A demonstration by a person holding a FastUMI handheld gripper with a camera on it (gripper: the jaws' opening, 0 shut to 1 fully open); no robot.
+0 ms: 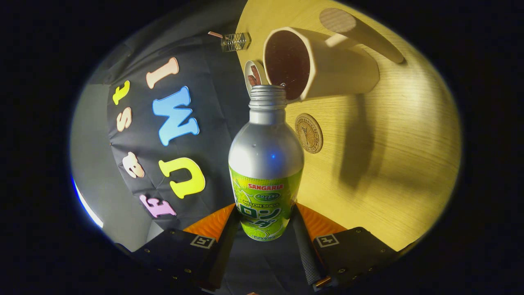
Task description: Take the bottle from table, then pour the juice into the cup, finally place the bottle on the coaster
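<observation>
My gripper (264,223) is shut on a silver bottle (266,155) with a green label, both fingers pressing on its lower body. The whole view is rolled, so the bottle is tipped over. Its open threaded neck (268,96) sits right at the rim of a cream cup (323,65) with a dark inside. No stream of juice can be made out. A round wooden coaster (309,133) lies on the wooden table (393,164) just beside the bottle's shoulder, beyond my fingers.
A wooden peg or handle (360,30) lies past the cup. A small round item (254,76) sits by the cup's rim, and a small clear wire-framed object (236,41) rests at the table's edge. The black cloth wall hangs behind the table.
</observation>
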